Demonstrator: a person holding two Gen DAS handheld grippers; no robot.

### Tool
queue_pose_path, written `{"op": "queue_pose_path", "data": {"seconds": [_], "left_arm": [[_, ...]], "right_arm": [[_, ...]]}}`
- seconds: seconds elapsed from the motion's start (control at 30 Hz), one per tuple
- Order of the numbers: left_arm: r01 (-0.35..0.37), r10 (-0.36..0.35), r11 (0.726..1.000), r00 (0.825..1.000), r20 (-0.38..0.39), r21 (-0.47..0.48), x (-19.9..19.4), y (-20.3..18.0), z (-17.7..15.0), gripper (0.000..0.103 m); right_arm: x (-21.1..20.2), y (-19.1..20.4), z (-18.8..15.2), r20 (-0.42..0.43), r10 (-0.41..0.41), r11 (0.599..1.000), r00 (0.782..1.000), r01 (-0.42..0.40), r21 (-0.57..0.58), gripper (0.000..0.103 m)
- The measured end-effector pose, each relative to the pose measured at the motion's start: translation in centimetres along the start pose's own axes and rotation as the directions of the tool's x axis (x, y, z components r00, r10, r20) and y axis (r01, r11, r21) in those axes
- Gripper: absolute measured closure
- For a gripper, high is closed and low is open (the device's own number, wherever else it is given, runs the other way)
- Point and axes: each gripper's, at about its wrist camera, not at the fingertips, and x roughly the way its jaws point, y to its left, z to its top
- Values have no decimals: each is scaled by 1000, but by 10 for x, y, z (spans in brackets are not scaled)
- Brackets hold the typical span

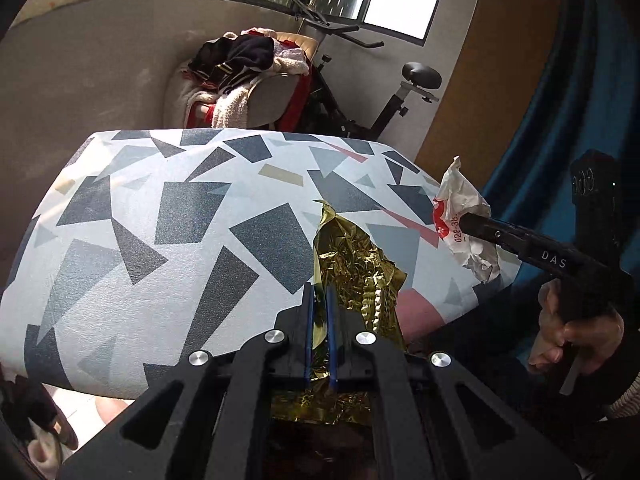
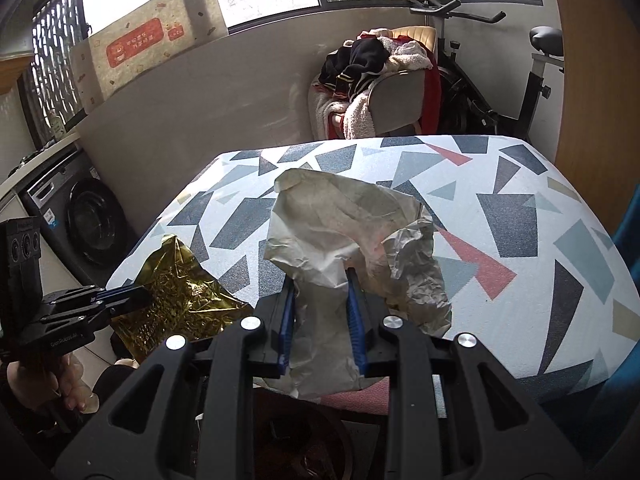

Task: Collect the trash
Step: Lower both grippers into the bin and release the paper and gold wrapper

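Note:
My left gripper [image 1: 321, 294] is shut on a crumpled gold foil wrapper [image 1: 352, 268] and holds it over the near edge of the patterned table [image 1: 160, 220]. The wrapper also shows in the right wrist view [image 2: 176, 292], in the left gripper [image 2: 140, 296]. My right gripper [image 2: 320, 276] is shut on a crumpled white paper wrapper [image 2: 352, 232] above the same table [image 2: 520, 220]. In the left wrist view the right gripper [image 1: 464, 222] holds this paper [image 1: 460, 200], with red print on it, at the table's right edge.
A chair piled with clothes [image 1: 244, 76] and an exercise bike [image 1: 384, 92] stand behind the table. A washing machine [image 2: 84, 220] stands at the left. A dark round container [image 2: 312, 440] sits below the right gripper. A blue curtain [image 1: 540, 140] hangs at the right.

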Motion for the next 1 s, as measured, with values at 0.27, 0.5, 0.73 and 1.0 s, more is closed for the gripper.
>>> {"op": "queue_pose_path", "data": {"seconds": [0.27, 0.5, 0.73, 1.0], "left_arm": [[-3, 2, 1000, 995, -99, -9, 9, -4, -59, 97], [33, -34, 999, 983, -181, -9, 21, -8, -80, 96], [-3, 5, 1000, 986, -169, 16, 16, -11, -74, 44], [-123, 124, 992, 991, -47, 22, -18, 0, -46, 15]], "right_arm": [[-5, 9, -26, -16, 28, 999, 999, -28, 28, 77], [-5, 16, -43, -35, 50, 998, 998, -48, 42, 77], [2, 23, -66, -82, 75, 996, 994, -71, 57, 77], [20, 43, -98, -185, 113, 994, 976, -110, 28, 77]]}}
